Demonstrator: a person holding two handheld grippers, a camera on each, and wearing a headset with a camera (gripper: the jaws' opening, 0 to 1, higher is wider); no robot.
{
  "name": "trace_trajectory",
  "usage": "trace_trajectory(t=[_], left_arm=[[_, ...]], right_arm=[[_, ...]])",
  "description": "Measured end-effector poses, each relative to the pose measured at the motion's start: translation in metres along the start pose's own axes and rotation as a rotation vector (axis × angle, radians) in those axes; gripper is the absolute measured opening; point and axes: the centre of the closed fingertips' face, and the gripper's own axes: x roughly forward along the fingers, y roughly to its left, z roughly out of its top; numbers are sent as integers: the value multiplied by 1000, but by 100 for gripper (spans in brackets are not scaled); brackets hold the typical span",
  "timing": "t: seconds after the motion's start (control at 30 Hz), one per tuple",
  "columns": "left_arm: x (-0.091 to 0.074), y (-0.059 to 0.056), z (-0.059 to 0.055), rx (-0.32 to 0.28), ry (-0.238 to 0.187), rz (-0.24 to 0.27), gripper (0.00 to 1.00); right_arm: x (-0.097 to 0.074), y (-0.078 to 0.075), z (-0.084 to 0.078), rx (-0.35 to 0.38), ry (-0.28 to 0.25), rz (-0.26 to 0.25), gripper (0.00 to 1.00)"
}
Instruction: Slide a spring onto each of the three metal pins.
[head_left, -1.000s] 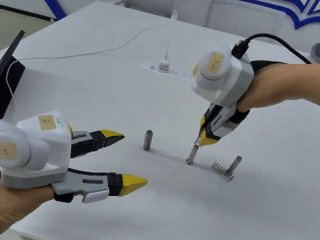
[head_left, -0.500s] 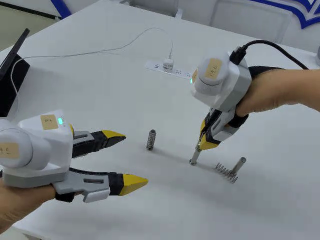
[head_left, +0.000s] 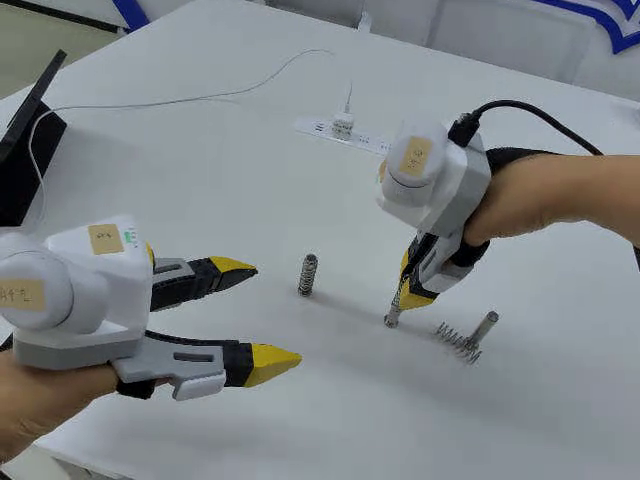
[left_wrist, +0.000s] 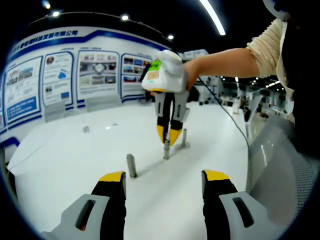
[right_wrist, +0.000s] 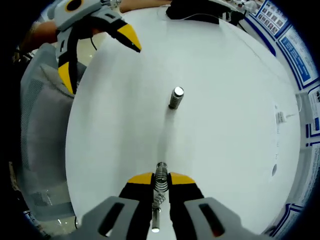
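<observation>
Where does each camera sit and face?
Head view: headset, facing down at table; shows left gripper, right gripper, left hand, right hand.
Left gripper view: on left gripper, facing across table at right gripper; own open jaws, forearm.
Right gripper view: on right gripper, facing down at spring, pin; own jaws.
Shared: upright sprung pin.

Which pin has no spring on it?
The right pin; its spring lies beside it. The left pin wears one; the right gripper holds one on the middle pin.

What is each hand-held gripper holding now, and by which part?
Right hand-held gripper: a spring, pinched across its coils. Left hand-held gripper: nothing, jaws open.
</observation>
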Motion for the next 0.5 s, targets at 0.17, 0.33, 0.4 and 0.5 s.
trace_trajectory(t=[0.17, 0.33, 0.4, 0.5], left_arm=[[0, 0, 0, -1, 0, 1, 62], [0, 0, -1, -1, 3, 0, 62], [0, 0, 0, 0, 3, 0, 62], [-1, 0, 0, 0, 2, 2, 62]], right_arm=[[6, 1, -1, 10, 4, 5, 12], [13, 2, -2, 16, 8, 11, 12], [15, 1, -2, 17, 9, 12, 12], [17, 0, -3, 23, 8, 14, 12]])
